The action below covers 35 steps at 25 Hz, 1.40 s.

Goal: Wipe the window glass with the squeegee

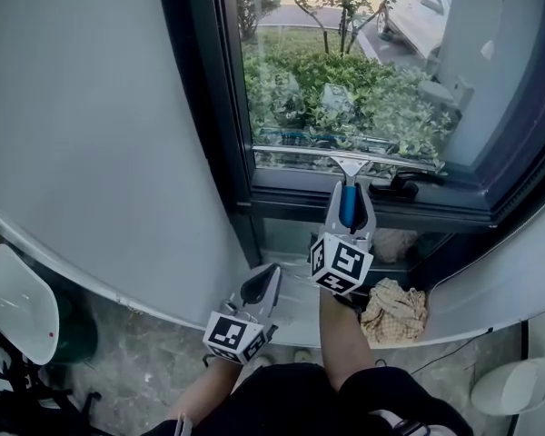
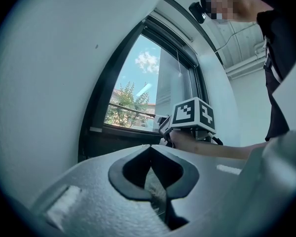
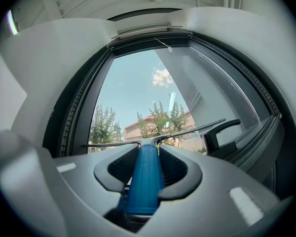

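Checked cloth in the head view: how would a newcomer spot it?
Find the dark-framed window, then the pale curved ledge beneath it. The crumpled yellow checked cloth lies there, just right of the right hand-held gripper; nothing else nearby is checked.

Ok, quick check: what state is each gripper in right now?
Left gripper: shut, nothing between its jaws.
Right gripper: shut on the blue handle of the squeegee.

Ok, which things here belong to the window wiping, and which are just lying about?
In the job: squeegee, clamped in the right gripper; window glass.
Just lying about: checked cloth; black window handle; left gripper, shut on nothing.
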### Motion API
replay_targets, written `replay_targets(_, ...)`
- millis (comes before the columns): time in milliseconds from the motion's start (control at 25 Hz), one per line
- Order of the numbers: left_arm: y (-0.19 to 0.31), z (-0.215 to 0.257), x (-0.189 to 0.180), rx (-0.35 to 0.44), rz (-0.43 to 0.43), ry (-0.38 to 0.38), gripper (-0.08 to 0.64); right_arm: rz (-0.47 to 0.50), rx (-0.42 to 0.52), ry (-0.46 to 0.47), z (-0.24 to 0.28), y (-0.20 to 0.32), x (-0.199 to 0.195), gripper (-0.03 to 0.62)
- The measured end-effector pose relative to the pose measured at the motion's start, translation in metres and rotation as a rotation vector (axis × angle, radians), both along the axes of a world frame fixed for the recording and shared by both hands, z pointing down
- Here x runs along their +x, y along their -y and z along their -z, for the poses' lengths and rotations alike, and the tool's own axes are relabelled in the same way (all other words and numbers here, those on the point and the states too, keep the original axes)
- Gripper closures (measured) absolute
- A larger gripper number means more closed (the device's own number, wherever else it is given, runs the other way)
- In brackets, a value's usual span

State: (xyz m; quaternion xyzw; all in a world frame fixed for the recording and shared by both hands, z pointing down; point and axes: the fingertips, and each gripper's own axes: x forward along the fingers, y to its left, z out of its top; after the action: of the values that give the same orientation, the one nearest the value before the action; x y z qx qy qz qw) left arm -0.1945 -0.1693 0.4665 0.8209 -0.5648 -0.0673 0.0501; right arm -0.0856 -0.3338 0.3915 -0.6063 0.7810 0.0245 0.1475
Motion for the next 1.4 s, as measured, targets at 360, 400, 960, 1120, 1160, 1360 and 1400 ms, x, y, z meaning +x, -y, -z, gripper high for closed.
replay_targets(360, -0.005, -0.003, 0.004, 0.004, -0.028, -0.027, 0.558, 0.025, 0.011, 0.015, 0.015, -0.006, 0.005, 0.460)
replay_targets(400, -0.008, -0.004, 0.005, 0.006, -0.034, -0.031, 0.558, 0.022, 0.018, 0.017, 0.020, -0.010, 0.007, 0.460)
replay_targets(960, -0.034, -0.004, 0.011, 0.049, -0.144, -0.015, 0.558, 0.004, 0.120, -0.024, 0.061, -0.113, 0.090, 0.460)
replay_targets(1120, -0.041, -0.007, 0.013, 0.061, -0.108, 0.027, 0.558, 0.046, 0.111, -0.060, 0.052, -0.141, 0.137, 0.459)
replay_targets(1160, -0.042, -0.007, 0.014, 0.065, -0.092, 0.032, 0.558, 0.055, 0.109, -0.066, 0.049, -0.148, 0.147, 0.459)
replay_targets(1360, -0.062, -0.004, 0.041, 0.063, -0.029, 0.053, 0.558, 0.137, 0.085, -0.059, 0.040, -0.181, 0.196, 0.460)
replay_targets(1400, -0.070, -0.003, 0.049, 0.063, -0.020, 0.058, 0.558, 0.157, 0.083, -0.067, 0.039, -0.187, 0.206, 0.459)
